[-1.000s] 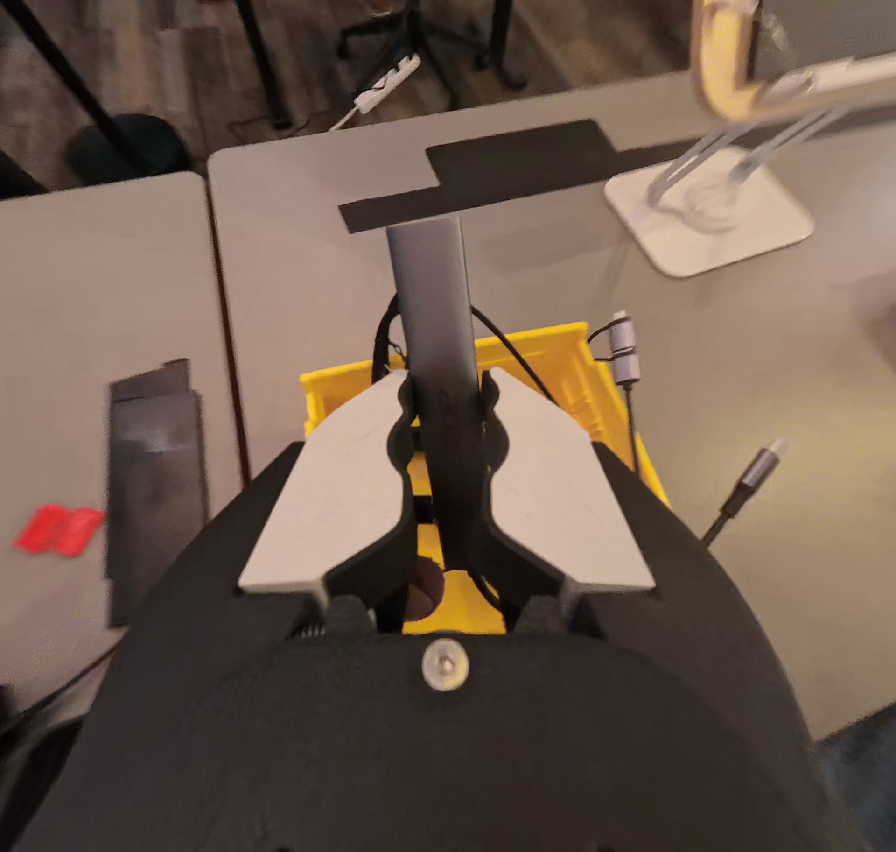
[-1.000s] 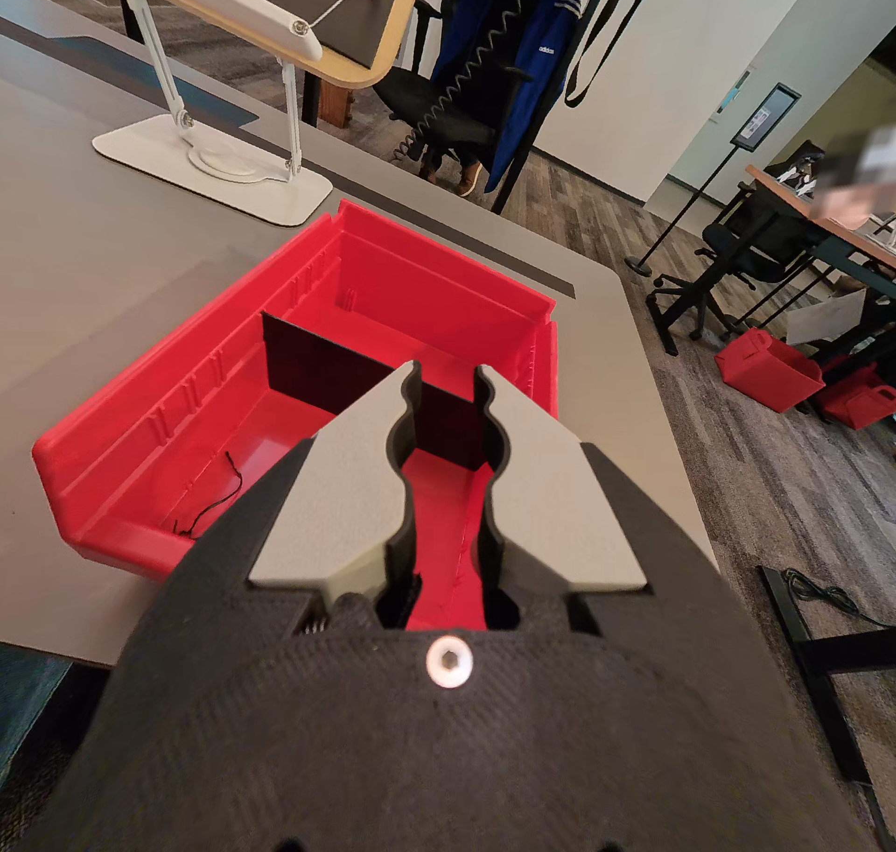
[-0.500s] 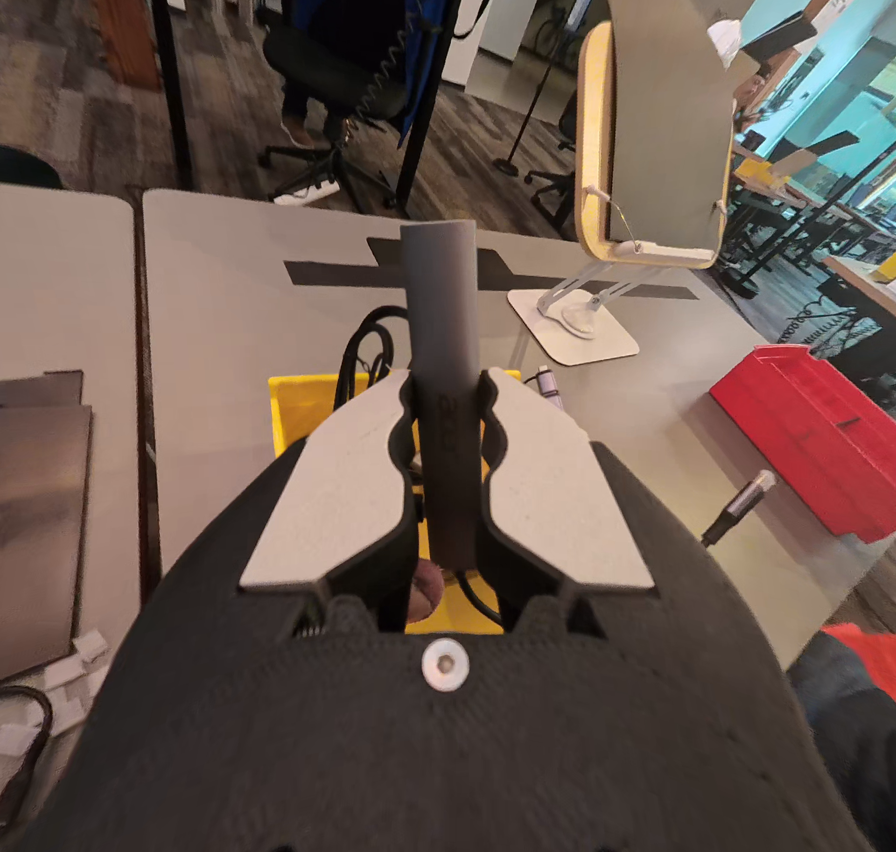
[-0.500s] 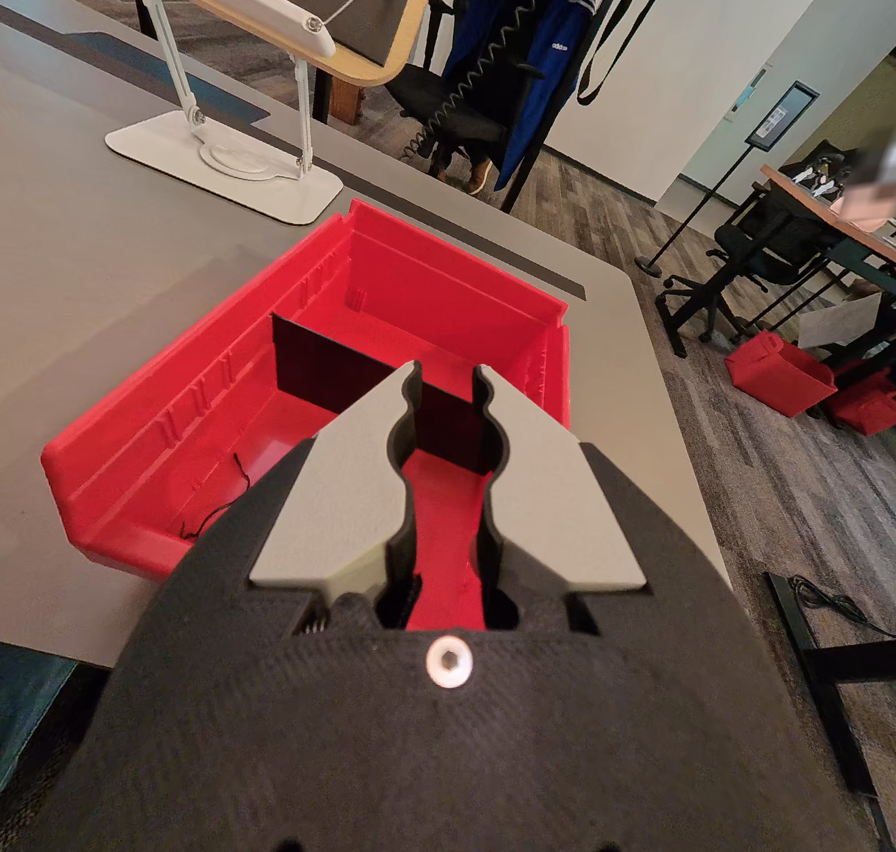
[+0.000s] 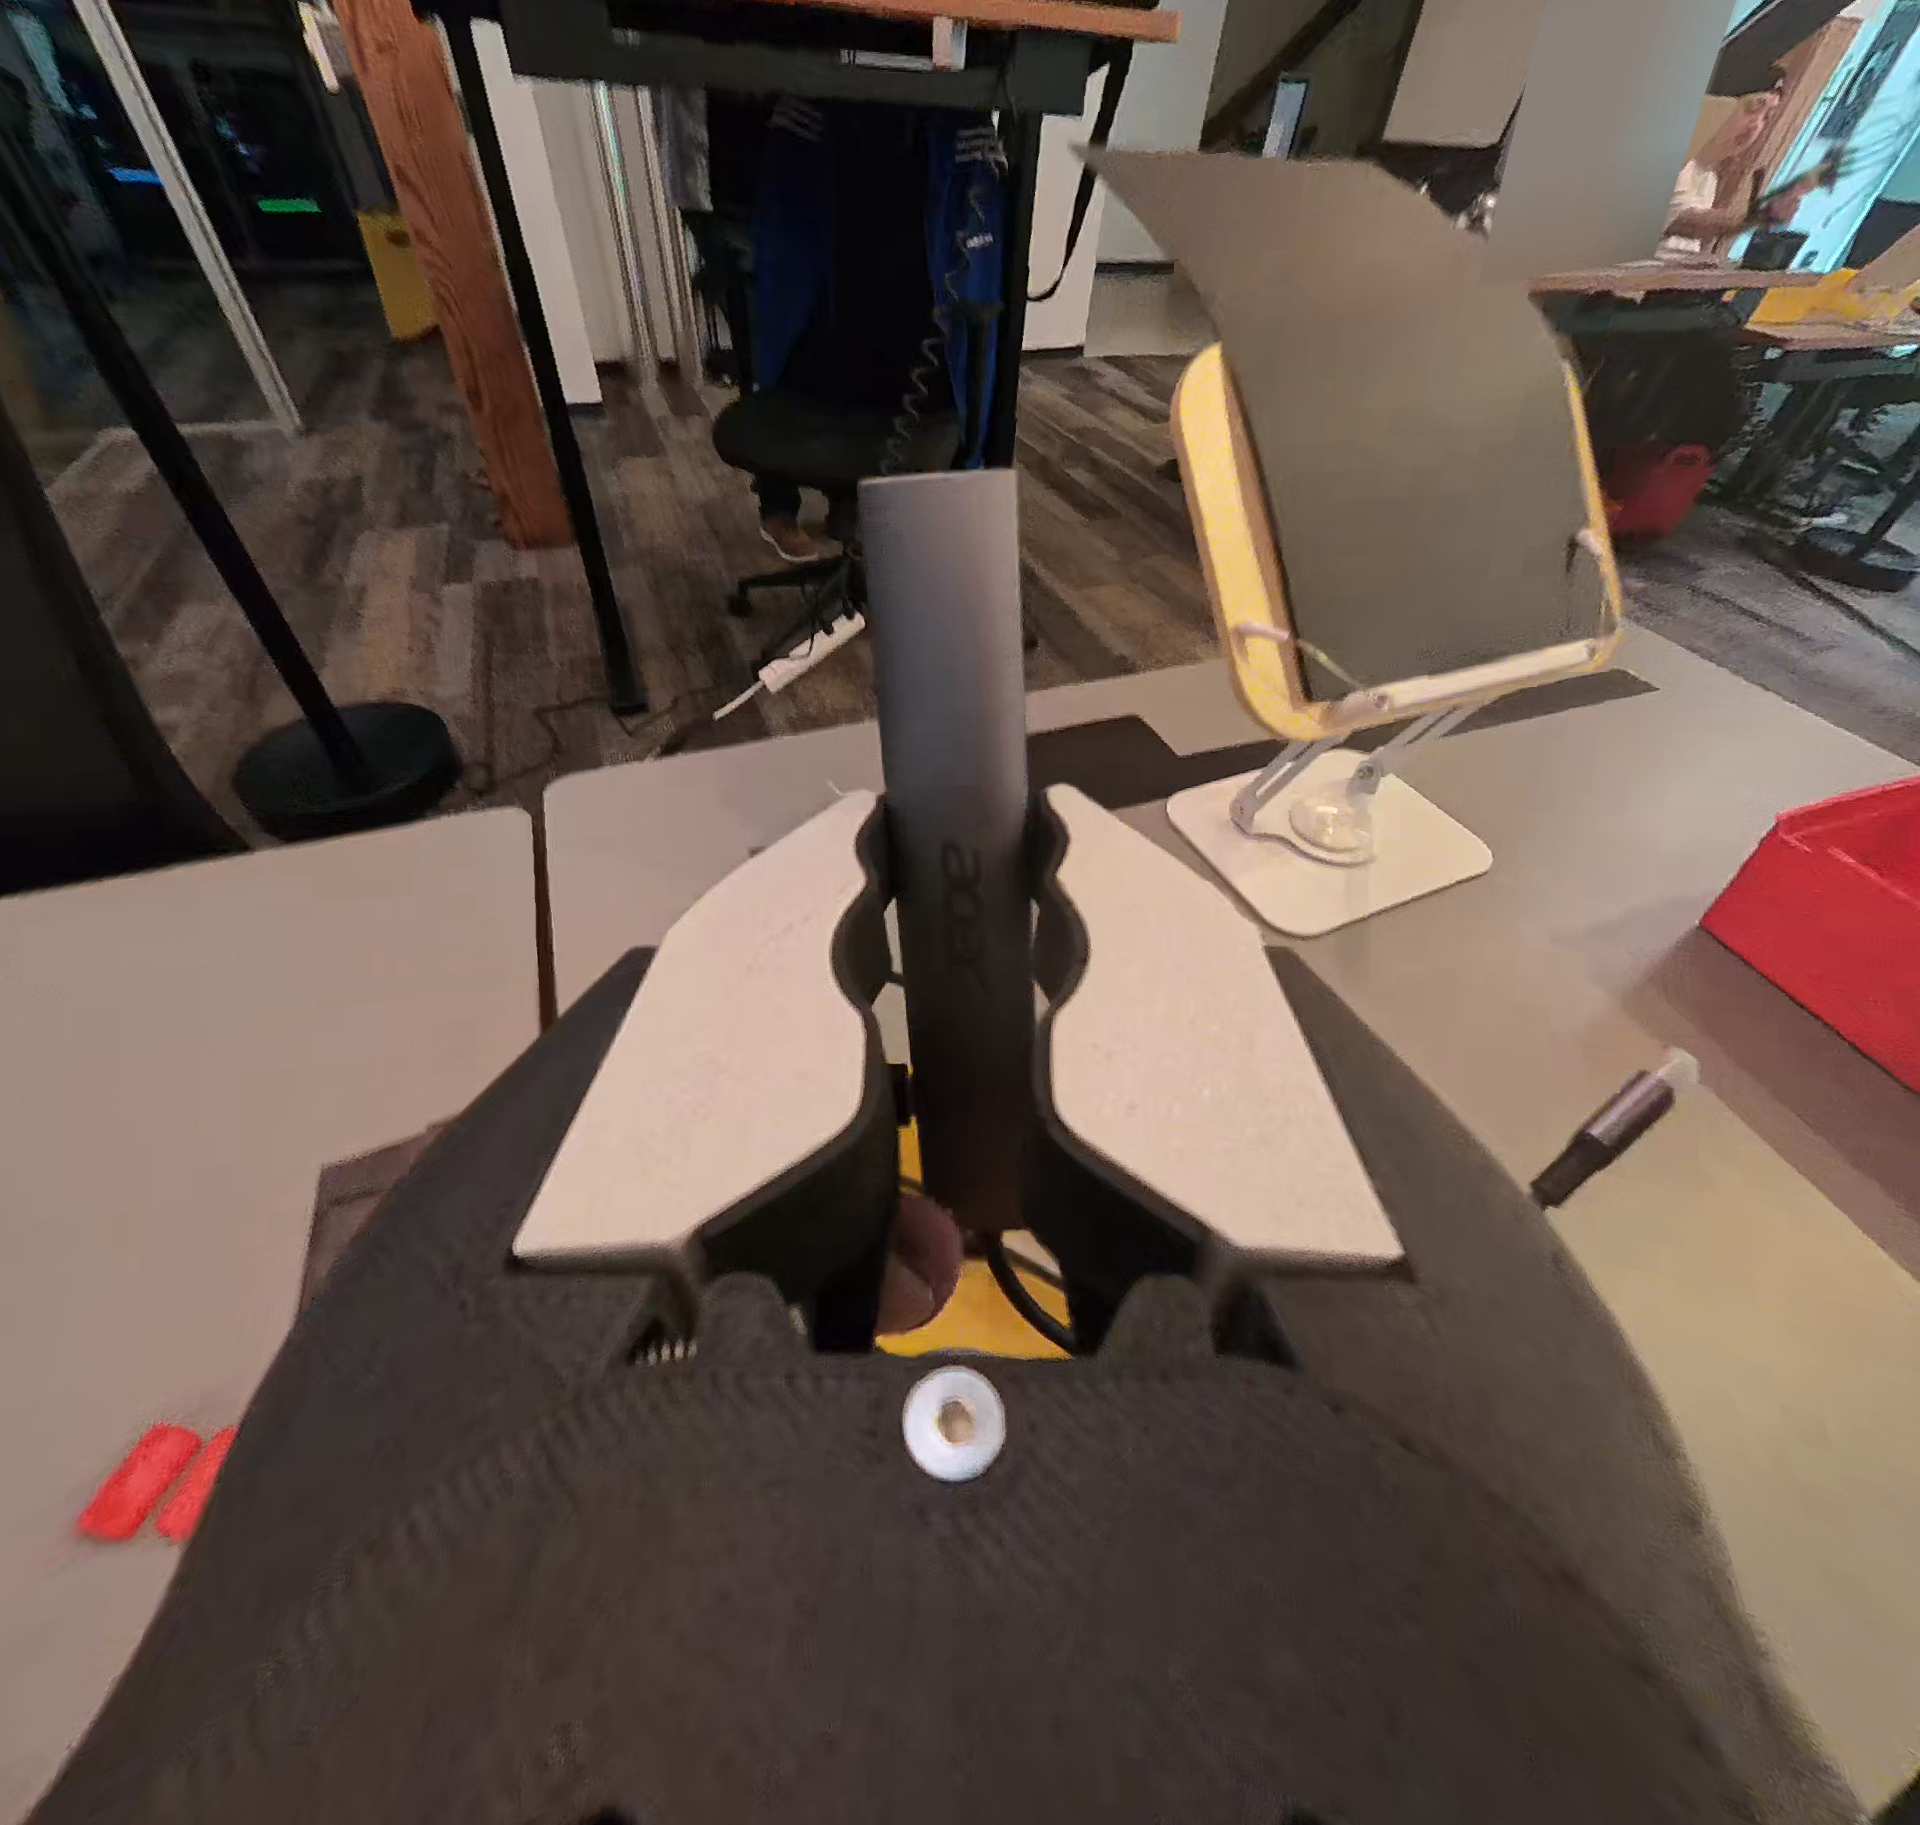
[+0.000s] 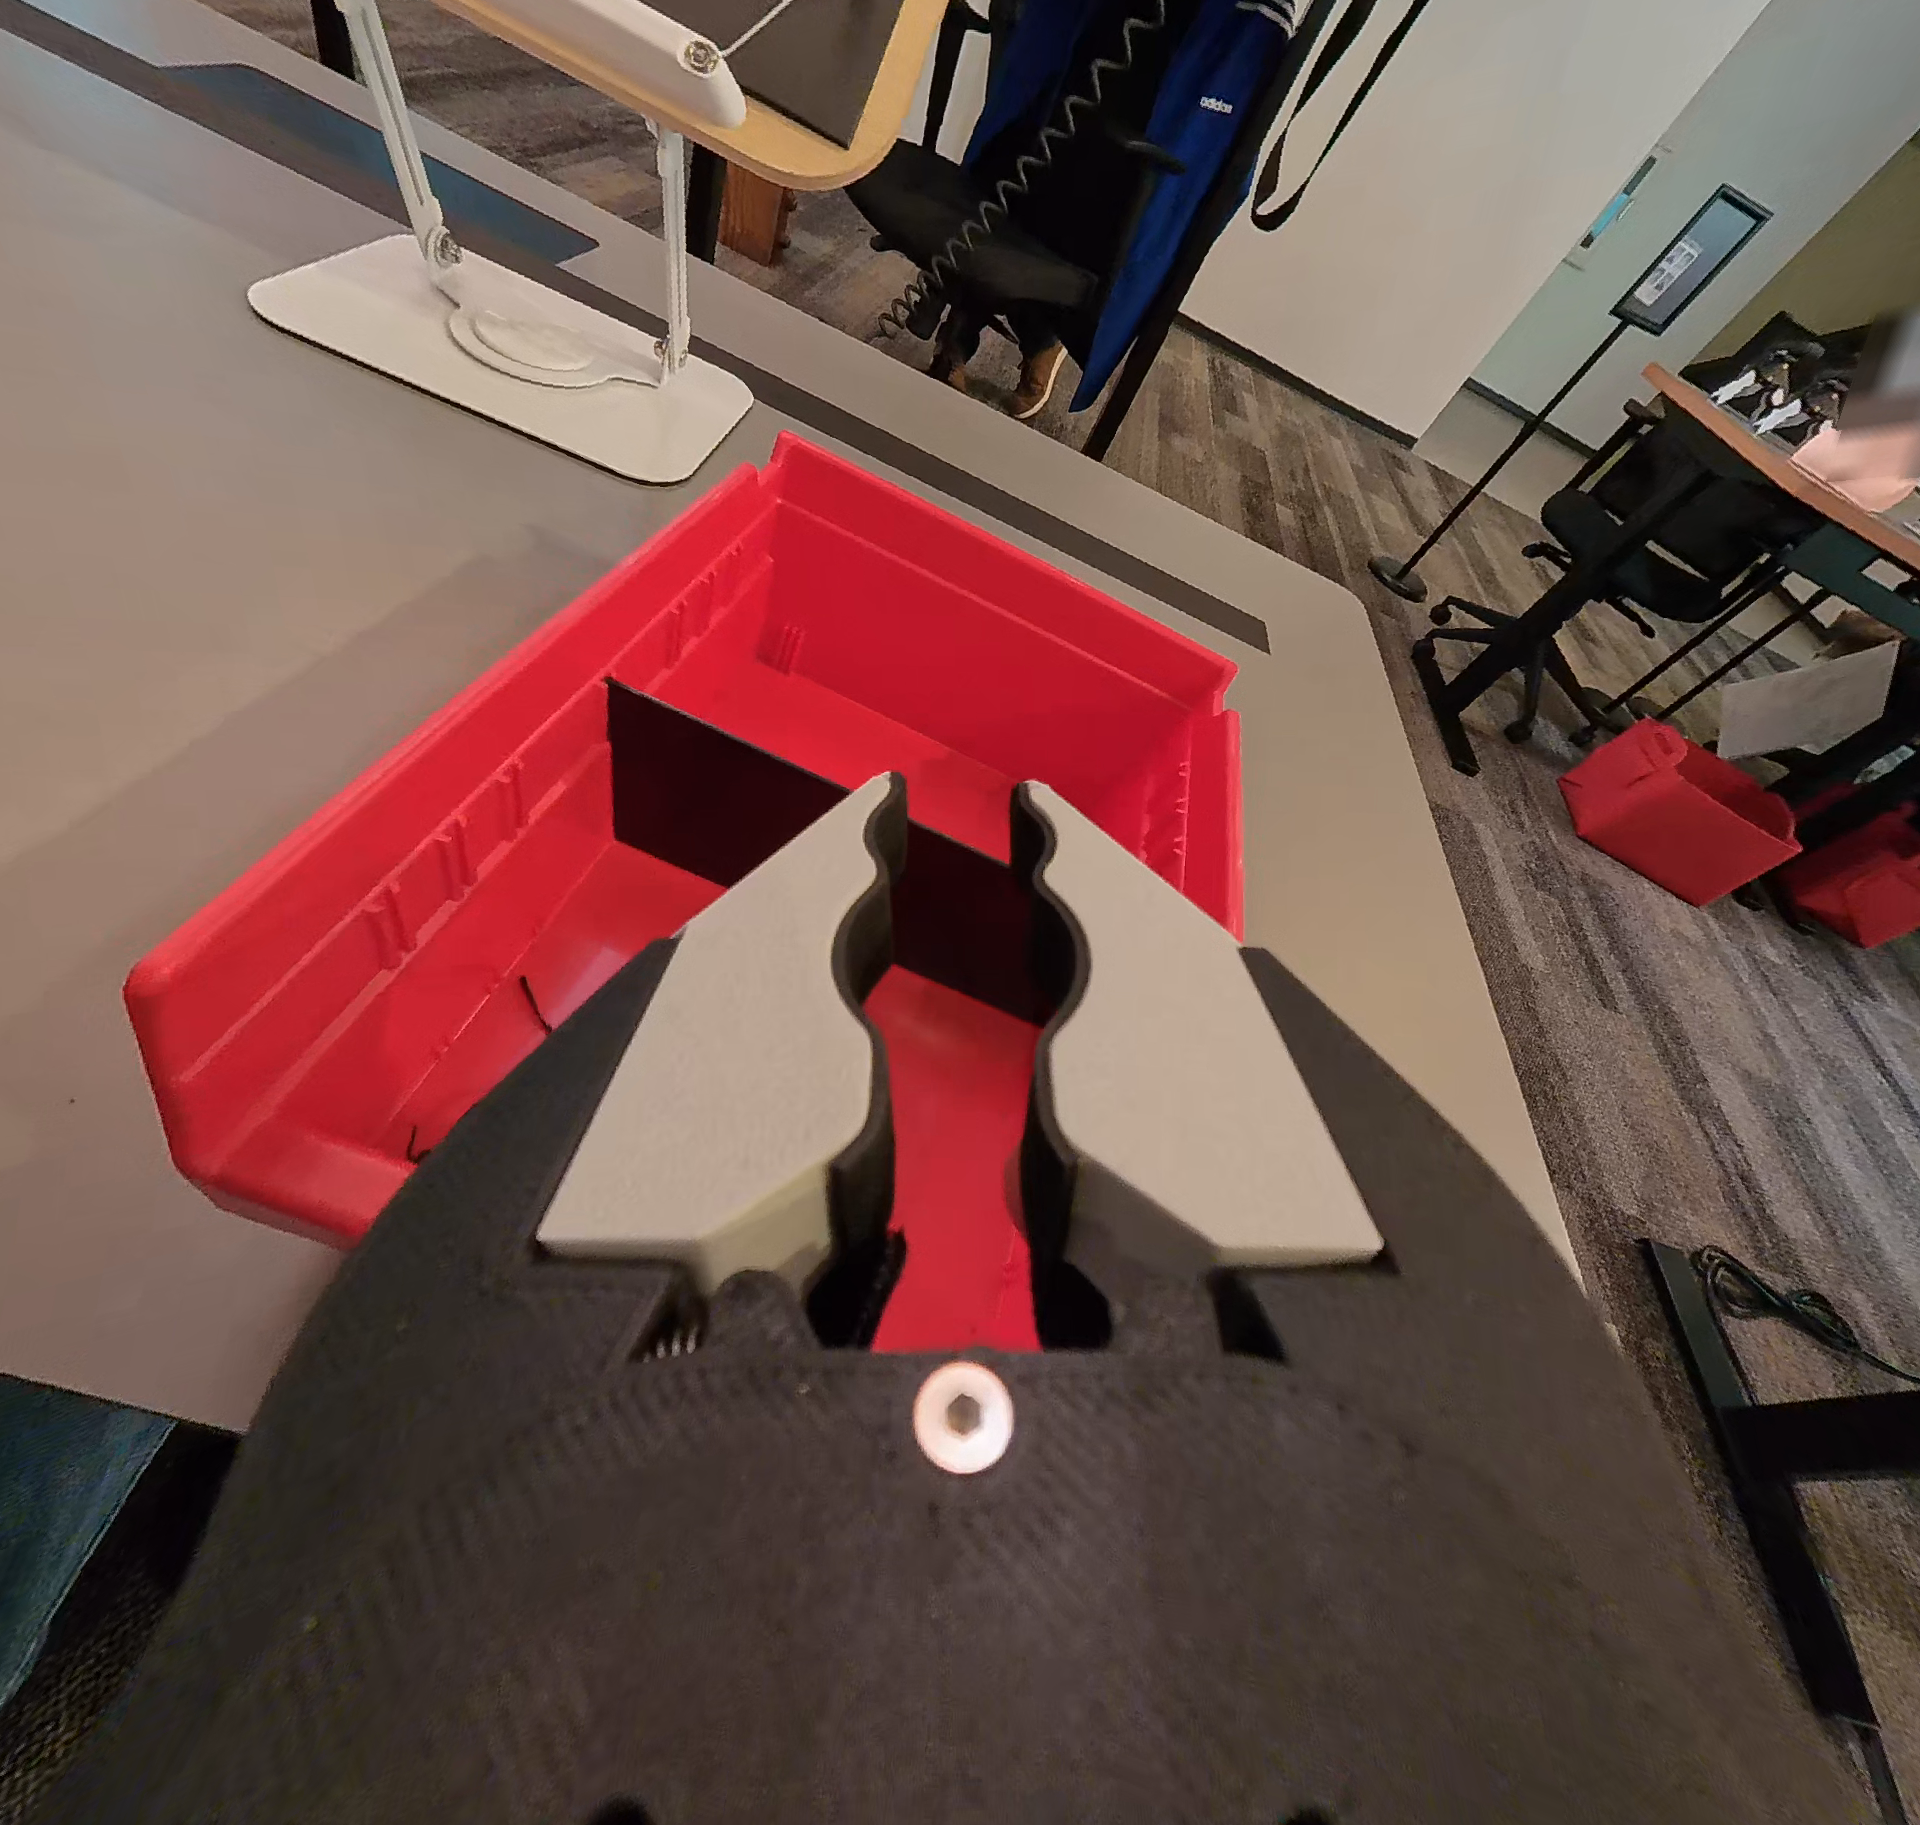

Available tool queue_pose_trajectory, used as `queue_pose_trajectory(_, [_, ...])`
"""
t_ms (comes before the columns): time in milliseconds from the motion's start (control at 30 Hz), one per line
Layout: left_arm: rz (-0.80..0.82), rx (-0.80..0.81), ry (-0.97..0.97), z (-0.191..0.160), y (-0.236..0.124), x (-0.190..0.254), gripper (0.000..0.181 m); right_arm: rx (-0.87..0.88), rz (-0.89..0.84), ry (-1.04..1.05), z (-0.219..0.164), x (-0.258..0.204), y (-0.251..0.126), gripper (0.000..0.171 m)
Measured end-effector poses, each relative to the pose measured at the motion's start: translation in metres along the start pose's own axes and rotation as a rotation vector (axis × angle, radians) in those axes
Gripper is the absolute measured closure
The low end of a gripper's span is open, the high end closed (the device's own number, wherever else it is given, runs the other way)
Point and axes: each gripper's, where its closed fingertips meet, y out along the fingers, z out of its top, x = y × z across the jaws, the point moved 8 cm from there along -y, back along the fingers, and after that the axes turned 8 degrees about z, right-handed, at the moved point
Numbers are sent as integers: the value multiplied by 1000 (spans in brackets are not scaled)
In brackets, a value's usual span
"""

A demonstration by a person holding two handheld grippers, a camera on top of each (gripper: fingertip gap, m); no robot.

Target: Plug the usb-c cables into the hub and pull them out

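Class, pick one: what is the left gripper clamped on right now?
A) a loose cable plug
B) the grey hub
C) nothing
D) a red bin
B: in the left wrist view the left gripper is shut on the grey hub, which sticks out past the fingers, while the loose cable plug lies on the table.

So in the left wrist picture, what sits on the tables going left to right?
Red pieces near the left edge → grey hub held upright in the left gripper, jaws closed on it → white stand base → loose cable plug → red bin at the right edge.
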Motion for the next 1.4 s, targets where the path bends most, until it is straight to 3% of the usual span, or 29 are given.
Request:
queue_pose_trajectory(333, [-26,132,103,70,-13,36,158,18,18,-5,6,-6,0,155])
queue_pose_trajectory(633, [-316,128,267,95,15,157,157,83,103,-50,41,-34,9,154])
queue_pose_trajectory(867, [-582,64,328,60,54,237,158,132,212,-116,74,-67,17,152])
queue_pose_trajectory(1100, [-818,-34,462,-16,91,294,158,173,338,-135,102,-102,31,149])
queue_pose_trajectory(1400, [-1063,-88,783,-85,84,329,157,193,592,-154,131,-162,78,142])
